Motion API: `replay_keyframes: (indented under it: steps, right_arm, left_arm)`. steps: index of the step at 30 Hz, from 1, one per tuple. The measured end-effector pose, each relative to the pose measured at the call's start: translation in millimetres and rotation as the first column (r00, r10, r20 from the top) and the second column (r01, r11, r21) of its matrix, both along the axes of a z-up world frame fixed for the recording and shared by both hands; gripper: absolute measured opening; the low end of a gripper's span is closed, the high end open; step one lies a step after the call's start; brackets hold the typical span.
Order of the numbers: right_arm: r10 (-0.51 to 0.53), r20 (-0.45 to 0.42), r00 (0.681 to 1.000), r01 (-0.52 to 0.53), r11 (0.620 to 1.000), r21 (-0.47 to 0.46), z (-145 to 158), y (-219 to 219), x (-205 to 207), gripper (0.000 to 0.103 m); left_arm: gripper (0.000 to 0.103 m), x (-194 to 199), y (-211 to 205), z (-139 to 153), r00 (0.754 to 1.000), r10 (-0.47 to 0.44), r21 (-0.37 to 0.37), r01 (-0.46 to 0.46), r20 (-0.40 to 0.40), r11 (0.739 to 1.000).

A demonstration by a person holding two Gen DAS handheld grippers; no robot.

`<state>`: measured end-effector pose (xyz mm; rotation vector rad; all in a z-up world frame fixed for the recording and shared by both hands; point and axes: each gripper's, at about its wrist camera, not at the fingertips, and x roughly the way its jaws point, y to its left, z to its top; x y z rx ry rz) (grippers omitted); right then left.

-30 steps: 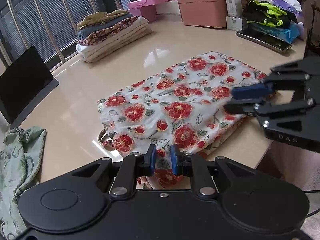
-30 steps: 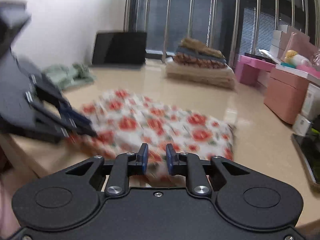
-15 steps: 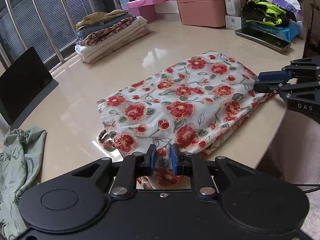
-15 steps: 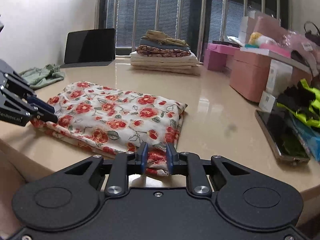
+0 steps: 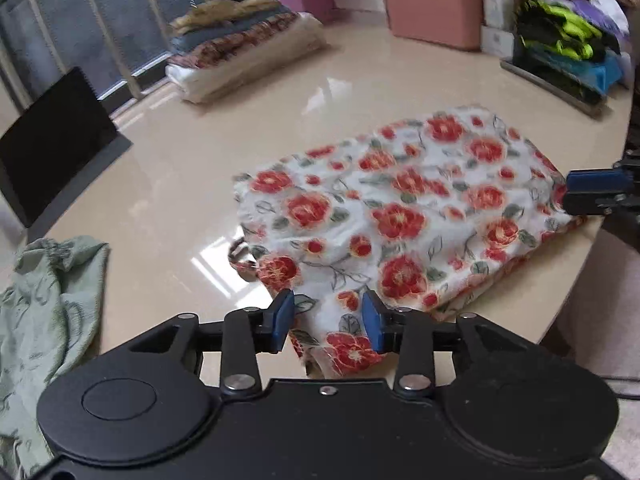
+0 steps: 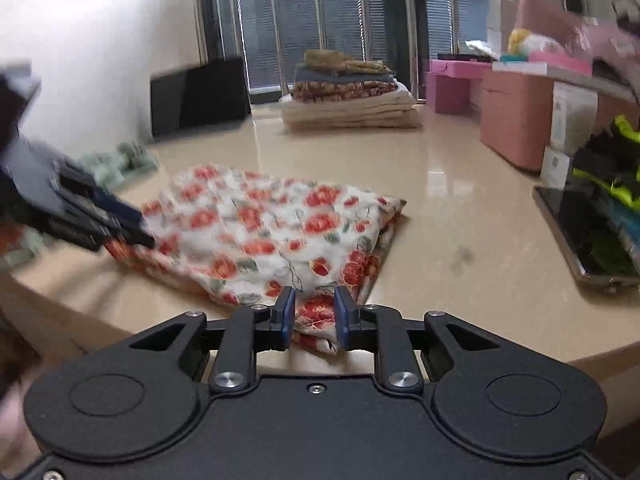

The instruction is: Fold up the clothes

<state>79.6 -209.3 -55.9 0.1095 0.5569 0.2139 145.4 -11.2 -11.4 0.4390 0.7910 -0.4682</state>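
We see the floral garment (image 5: 404, 216) lying folded on the beige table (image 5: 192, 168), close to the near edge. Its two near corners hang a little over that edge.

The left gripper (image 5: 327, 317) is at one near corner. Its jaws are opening, and the cloth lies between the blue pads (image 5: 283, 312) without being pressed; there is a gap on both sides. The right gripper (image 6: 315, 313) is at the other near corner. Its jaws are opening too, with the corner of the cloth between the pads (image 6: 285, 312), but we see a small space on each side, so they do not press it. In the left view the tip of the right gripper shows at the right edge of the garment.

At the far side of the table stands a stack (image 5: 244, 48) of folded clothes, near the window bars. A black tablet (image 5: 52, 140) leans at the left, and a green cloth (image 5: 44, 300) lies crumpled beside it, at the table's edge. On the right are pink boxes (image 5: 432, 8), a phone (image 6: 588, 236) and a pile of bright clothes (image 5: 568, 36).
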Motion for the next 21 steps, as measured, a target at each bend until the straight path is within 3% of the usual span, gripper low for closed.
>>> replay_keyframes:
  steps: [3, 7, 10, 14, 18, 21]
  right_arm:
    - [-0.044, 0.034, 0.998, 0.041, 0.994, 0.099, 11, -25, -2, 0.039]
    - [-0.038, 0.031, 0.999, 0.033, 0.986, 0.164, 28, -53, 21, 0.042]
    - [0.06, 0.041, 0.997, -0.065, 0.992, 0.105, 43, -51, 50, 0.042]
    - [0.223, 0.001, 0.975, -0.222, 0.969, -0.105, 45, -19, 97, 0.037]
    - [0.259, -0.1, 0.961, -0.274, 0.944, -0.183, 28, -9, 142, 0.037]
    - [0.23, -0.148, 0.962, -0.258, 0.941, -0.219, 11, -8, 151, 0.036]
  left_arm:
    - [0.038, -9, 0, 12, 1.0, 0.014, -0.093, -0.015, -0.009, 0.996]
    - [0.038, -21, -21, 12, 0.998, 0.053, -0.129, -0.048, 0.039, 0.991]
    - [0.03, -30, -42, 5, 0.993, 0.085, -0.116, -0.075, 0.079, 0.99]
    - [0.028, -32, -63, -11, 0.995, 0.083, -0.097, -0.077, 0.057, 0.992]
    - [0.027, -29, -63, -20, 0.995, 0.093, -0.082, -0.09, 0.03, 0.993]
    - [0.027, -25, -55, -19, 0.996, 0.093, -0.093, -0.092, 0.006, 0.991]
